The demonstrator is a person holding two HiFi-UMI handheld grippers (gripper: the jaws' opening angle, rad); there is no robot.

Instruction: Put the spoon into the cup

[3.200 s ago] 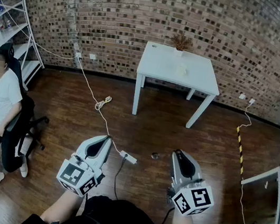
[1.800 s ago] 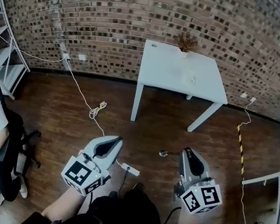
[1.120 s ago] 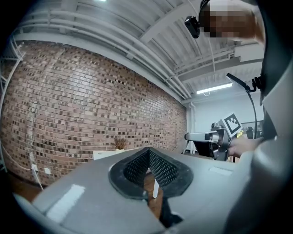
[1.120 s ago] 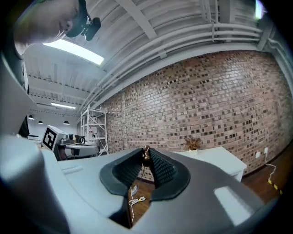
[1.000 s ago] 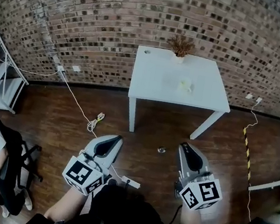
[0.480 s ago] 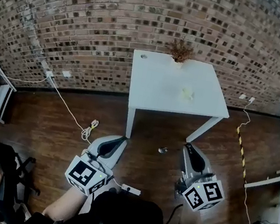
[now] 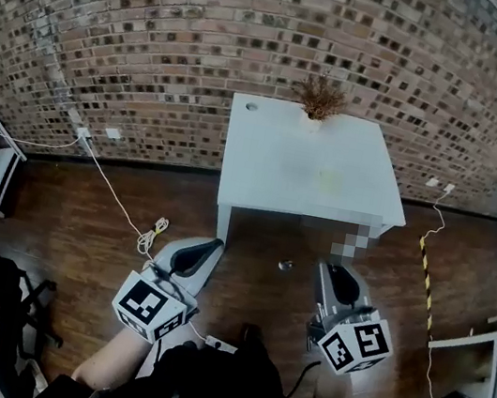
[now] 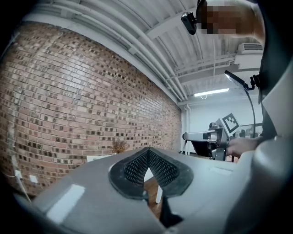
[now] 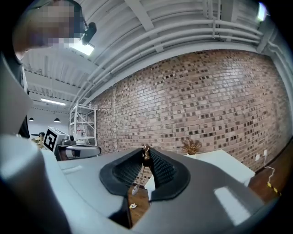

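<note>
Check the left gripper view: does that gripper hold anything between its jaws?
No, the left gripper has its jaws closed tip to tip, with nothing caught between them.

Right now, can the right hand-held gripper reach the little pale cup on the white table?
Probably not yet. The right hand-held gripper, shut on the small metal spoon, hangs over the brown wooden floor, short of the white table, and the little pale cup sits further in. Nothing blocks the way.

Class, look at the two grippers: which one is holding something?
The right gripper: a spoon is clamped between its jaws. The left gripper is shut on nothing.
</note>
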